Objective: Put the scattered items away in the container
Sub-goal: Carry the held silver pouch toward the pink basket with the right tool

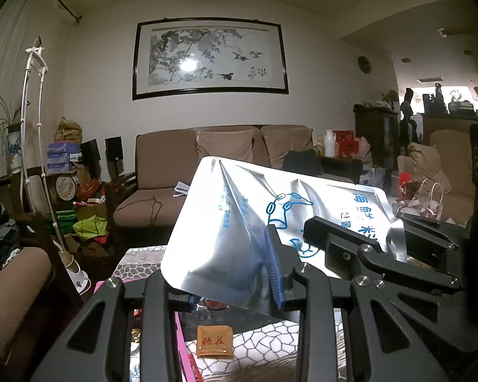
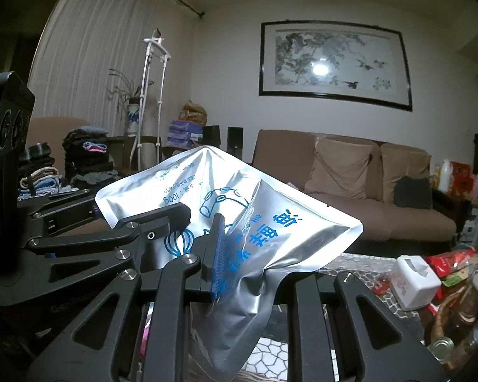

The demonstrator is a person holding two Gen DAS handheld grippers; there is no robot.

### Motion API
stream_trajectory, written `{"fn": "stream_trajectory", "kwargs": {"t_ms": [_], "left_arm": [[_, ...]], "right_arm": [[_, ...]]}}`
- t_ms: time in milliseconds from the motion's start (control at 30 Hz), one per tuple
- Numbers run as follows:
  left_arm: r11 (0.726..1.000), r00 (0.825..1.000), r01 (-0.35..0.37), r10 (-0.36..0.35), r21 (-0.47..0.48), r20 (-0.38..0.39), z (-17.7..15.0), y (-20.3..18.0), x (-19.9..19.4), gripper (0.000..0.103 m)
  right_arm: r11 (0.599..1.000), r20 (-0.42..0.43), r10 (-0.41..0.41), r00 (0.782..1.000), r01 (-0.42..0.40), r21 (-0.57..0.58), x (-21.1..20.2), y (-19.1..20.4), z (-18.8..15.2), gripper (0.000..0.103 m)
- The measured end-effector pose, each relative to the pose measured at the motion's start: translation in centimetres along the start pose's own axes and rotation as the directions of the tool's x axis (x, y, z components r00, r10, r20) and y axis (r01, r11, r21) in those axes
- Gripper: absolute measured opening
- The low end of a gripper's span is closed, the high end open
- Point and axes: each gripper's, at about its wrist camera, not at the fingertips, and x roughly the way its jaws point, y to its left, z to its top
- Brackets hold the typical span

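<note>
Both claws point nearly level, the left claw [image 1: 239,273] and right claw [image 2: 239,264] each clamped on one silver pouch [image 1: 239,222] above the tabletop [image 1: 264,340], whose tissue box [image 2: 414,277] only the right view shows.

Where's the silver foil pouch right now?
Held up above the patterned tabletop, the silver foil pouch is pinched between both grippers, left gripper and right gripper, in front of the brown sofa.

Silver foil pouch [image 1: 239,222] with blue print. Black grippers, blue ribbed pads [image 1: 272,267]. Tablecloth [image 1: 264,343] white with dark cobble pattern. Orange sachet [image 1: 214,340] with red characters near tablecloth's near edge. Brown sofa [image 1: 181,172]. White tissue box [image 2: 414,280].
</note>
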Motion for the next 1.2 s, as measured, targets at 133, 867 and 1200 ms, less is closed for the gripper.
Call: {"fn": "stream_trajectory", "kwargs": {"t_ms": [133,867,1200], "left_arm": [[1.000,1.000,-0.016,0.016,-0.007,-0.012,-0.3,0.7,-0.3,0.033],[0.998,0.997,-0.059,0.058,-0.029,-0.043,-0.4,2.9,-1.9,0.033],[0.997,0.997,-0.075,0.074,-0.030,-0.037,-0.1,3.0,-2.8,0.033]], "right_arm": [[1.000,-0.010,0.019,1.000,-0.019,0.000,0.4,0.6,0.0,0.015],[0.998,-0.036,0.067,0.997,-0.068,-0.017,1.2,3.1,0.2,0.015],[0.996,-0.027,0.082,0.996,-0.083,-0.018,0.8,3.3,0.7,0.015]]}}
